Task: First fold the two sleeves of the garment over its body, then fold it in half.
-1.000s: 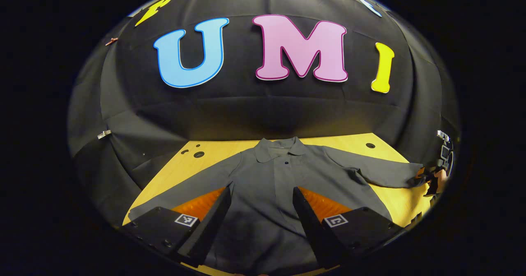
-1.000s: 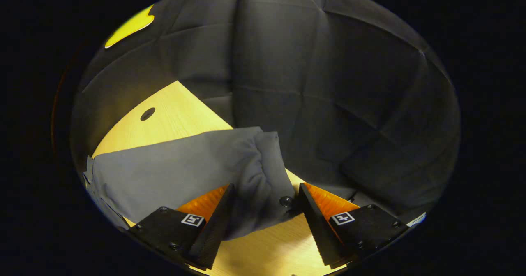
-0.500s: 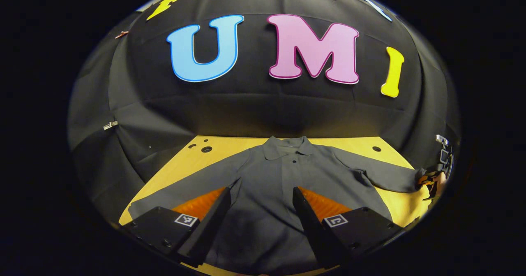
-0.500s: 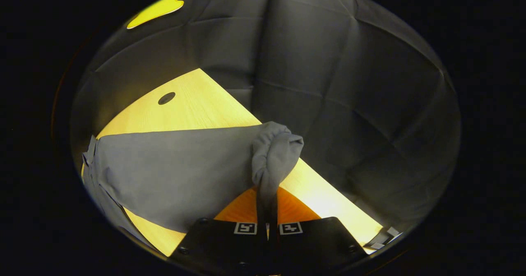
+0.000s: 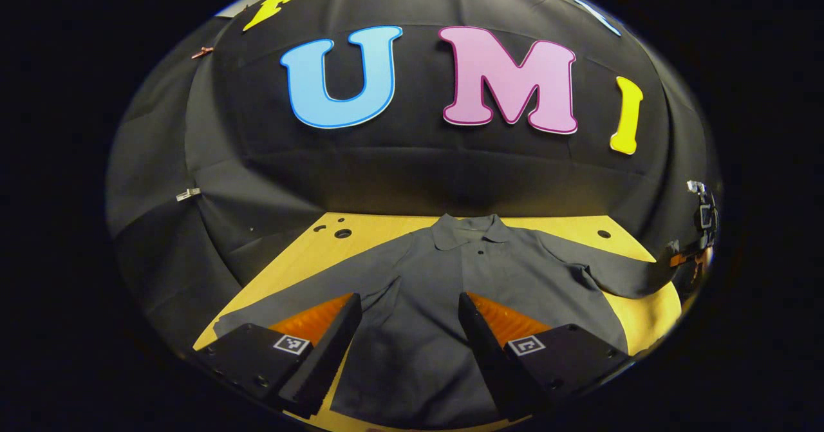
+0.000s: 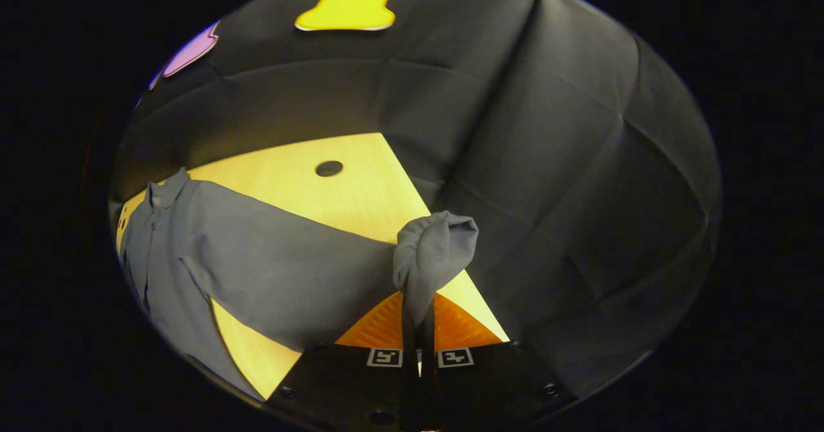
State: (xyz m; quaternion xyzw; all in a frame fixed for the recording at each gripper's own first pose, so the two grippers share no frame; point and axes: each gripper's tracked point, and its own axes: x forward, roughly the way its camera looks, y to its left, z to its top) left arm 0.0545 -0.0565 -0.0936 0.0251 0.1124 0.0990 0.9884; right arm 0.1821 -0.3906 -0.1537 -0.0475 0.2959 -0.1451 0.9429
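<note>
A dark grey collared shirt [image 5: 463, 290] lies face up on the yellow wooden table [image 5: 360, 235], collar toward the wall, with both sleeves spread out. My left gripper [image 5: 405, 326] hovers open over the shirt's lower body, nothing between its fingers. My right gripper [image 6: 417, 326] is shut on the cuff [image 6: 434, 248] of the shirt's right sleeve [image 6: 283, 258], which is lifted off the table. In the left gripper view that same sleeve [image 5: 618, 271] rises toward the right gripper [image 5: 692, 258] at the far right edge. The other sleeve [image 5: 309, 284] lies flat at the left.
The table has small round holes near its back corners [image 5: 342, 233] [image 6: 329, 168]. Black cloth wall [image 5: 412, 174] closes the back and sides. The table's right edge [image 6: 450, 239] runs just under the raised cuff.
The right gripper closed on the sleeve cuff and raised it, swinging left so the collar comes into view. The left gripper drifted slightly left and stays open.
</note>
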